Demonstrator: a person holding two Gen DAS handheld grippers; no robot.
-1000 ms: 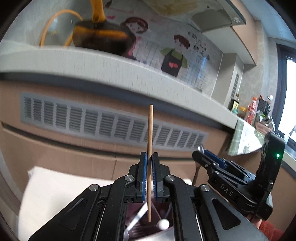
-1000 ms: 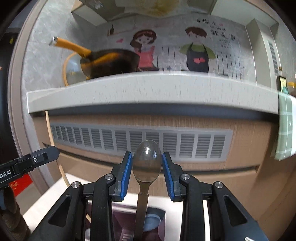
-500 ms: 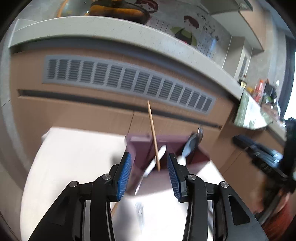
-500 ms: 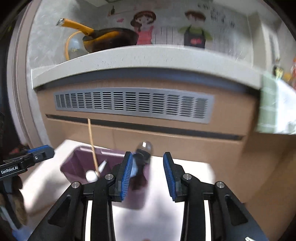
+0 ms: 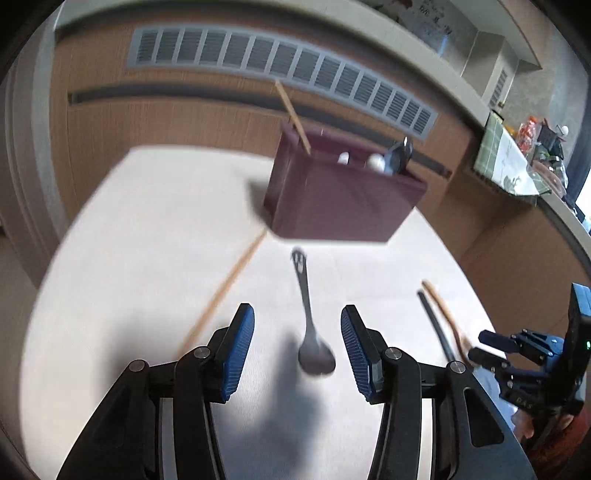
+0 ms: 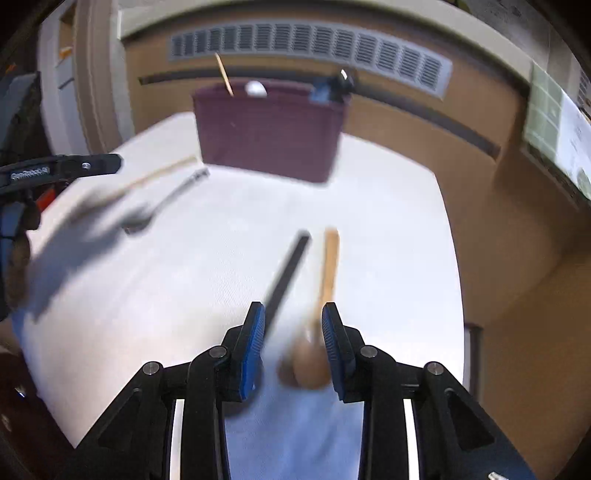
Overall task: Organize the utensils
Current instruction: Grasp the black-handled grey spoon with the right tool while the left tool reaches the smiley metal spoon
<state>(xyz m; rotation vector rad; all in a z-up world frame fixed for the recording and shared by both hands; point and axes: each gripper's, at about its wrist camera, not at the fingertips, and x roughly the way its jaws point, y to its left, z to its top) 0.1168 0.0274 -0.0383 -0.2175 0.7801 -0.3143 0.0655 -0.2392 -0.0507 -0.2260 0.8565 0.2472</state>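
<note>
Blurred view near the maroon bin — left gripper opening over the metal spoon, chopstick released; right gripper closing, empty, astride the wooden spoon.

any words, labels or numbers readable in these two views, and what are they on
"D A S": faint on the body of the right tool, left wrist view.
White lettering on the left tool, right wrist view: too blurred to read.
Characters on the wall picture: too blurred.
Nothing on the maroon utensil holder.
</note>
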